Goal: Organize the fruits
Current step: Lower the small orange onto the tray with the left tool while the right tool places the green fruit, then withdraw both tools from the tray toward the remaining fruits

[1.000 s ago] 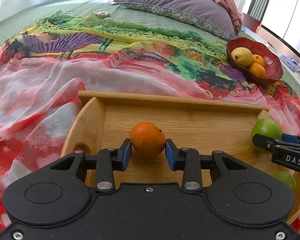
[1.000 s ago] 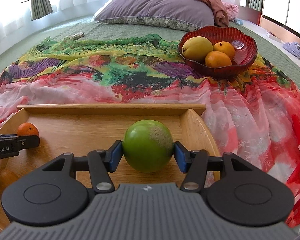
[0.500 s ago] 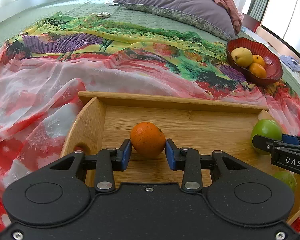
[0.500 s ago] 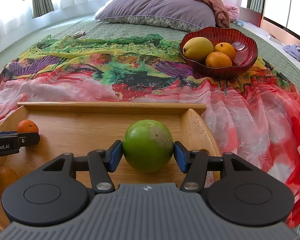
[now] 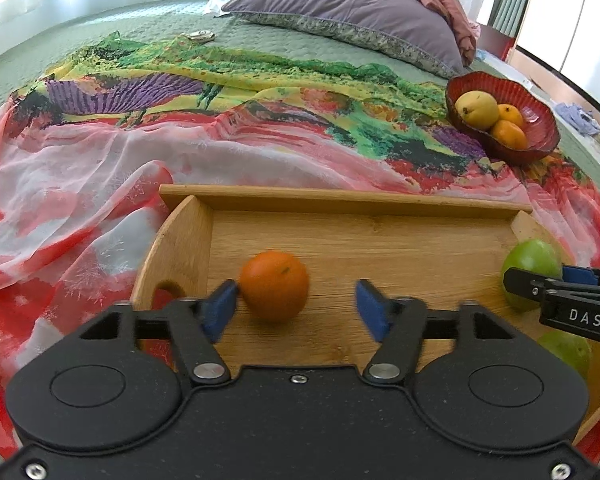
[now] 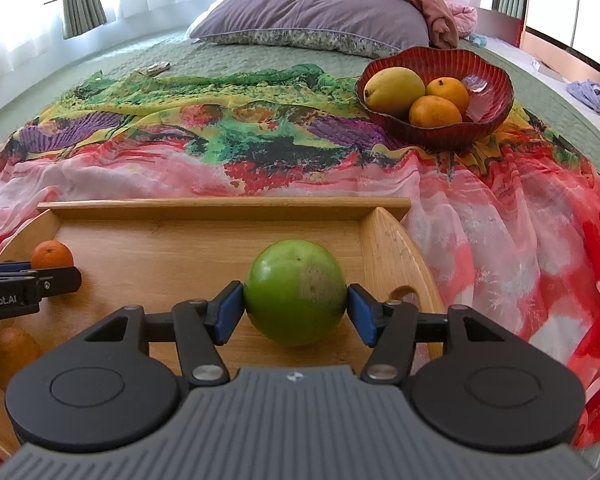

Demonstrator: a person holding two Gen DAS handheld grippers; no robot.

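Observation:
A small orange (image 5: 274,286) rests on the floor of the wooden tray (image 5: 340,200). My left gripper (image 5: 296,308) is open around it, the left pad touching it and the right pad well apart. My right gripper (image 6: 296,310) has its pads against both sides of a green apple (image 6: 296,296) on the tray's right part (image 6: 384,240). The apple also shows in the left wrist view (image 5: 534,264). A second green fruit (image 5: 568,354) lies near the tray's right front. Another orange (image 6: 12,350) lies at the tray's left front.
A red glass bowl (image 6: 488,92) with a yellow mango (image 6: 394,86) and two oranges (image 6: 436,110) stands on the colourful scarf (image 6: 220,152) beyond the tray, to the right. A purple pillow (image 6: 312,12) lies at the head of the green bed.
My left gripper has opened and let go of the small orange, which now rests on the tray. My right gripper still holds the green apple in the same place.

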